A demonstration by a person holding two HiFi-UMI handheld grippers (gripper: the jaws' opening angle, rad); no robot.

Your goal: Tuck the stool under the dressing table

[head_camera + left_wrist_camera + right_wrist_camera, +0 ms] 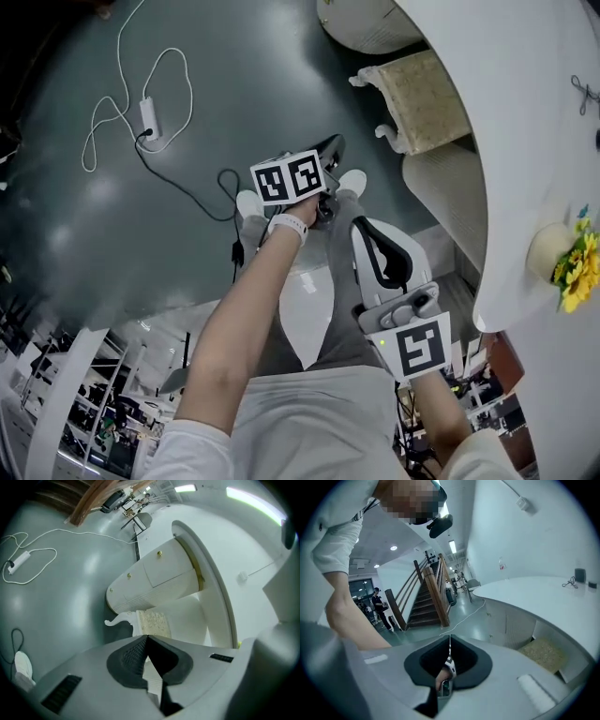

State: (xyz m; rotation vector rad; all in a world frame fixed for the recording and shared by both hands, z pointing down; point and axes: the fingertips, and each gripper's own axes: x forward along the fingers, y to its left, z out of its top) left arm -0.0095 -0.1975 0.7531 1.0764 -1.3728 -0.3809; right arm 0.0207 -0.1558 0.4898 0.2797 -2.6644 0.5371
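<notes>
The stool (427,89), with a beige cushion and white curled legs, stands in the knee space of the white dressing table (525,141), its cushion partly under the top. In the left gripper view the stool (152,623) lies just beyond the jaws, below the table's drawer unit (159,573). My left gripper (333,145) is in the air short of the stool, and its pads (146,637) meet with nothing between them. My right gripper (359,225) is nearer my body, also shut and empty (450,638); the stool's cushion (543,653) is at its lower right.
A white cable with a power block (150,117) and a black cable (187,192) lie on the grey floor at the left. My shoes (248,202) stand below the grippers. Yellow flowers (577,267) sit on the table top. A wooden staircase (426,597) rises behind.
</notes>
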